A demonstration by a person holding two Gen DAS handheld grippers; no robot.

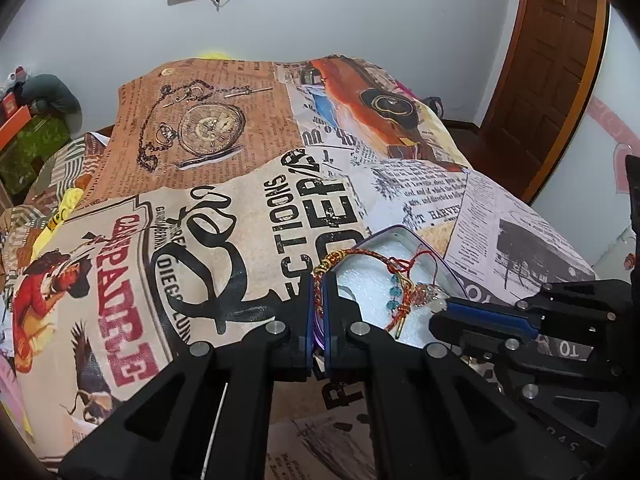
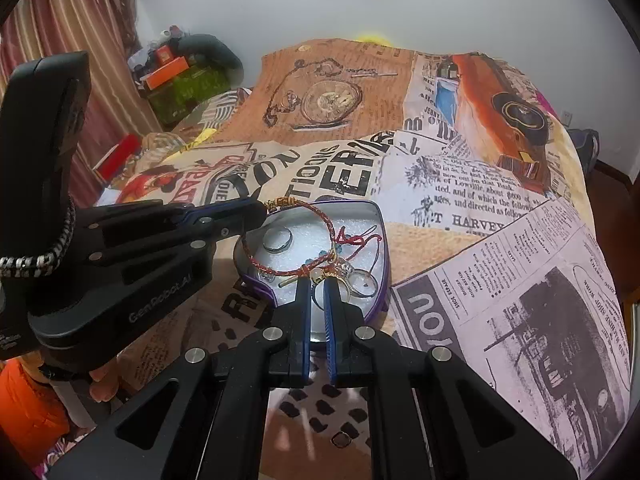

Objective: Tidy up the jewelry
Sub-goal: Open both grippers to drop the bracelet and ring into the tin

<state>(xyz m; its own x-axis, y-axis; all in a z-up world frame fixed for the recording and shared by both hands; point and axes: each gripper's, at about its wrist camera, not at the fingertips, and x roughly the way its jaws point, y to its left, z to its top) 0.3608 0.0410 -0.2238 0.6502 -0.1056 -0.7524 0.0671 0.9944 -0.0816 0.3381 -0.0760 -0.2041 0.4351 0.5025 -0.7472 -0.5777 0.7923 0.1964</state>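
Both grippers pinch the bracelet [image 2: 298, 240] over the purple tin [image 2: 382, 240]: left gripper [image 2: 262, 210] clamped at its knot, right gripper [image 2: 319, 280] at its charm end. Rings [image 2: 276, 240] already inside; one ring [image 2: 341, 439] left outside on the bed's cloth.

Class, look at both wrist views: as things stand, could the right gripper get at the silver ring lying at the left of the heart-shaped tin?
Probably not yet. The right gripper is shut on the bracelet, which the left gripper also pinches, and the braid arcs beside the silver ring. Once the bracelet is released, the open tin leaves the way free.
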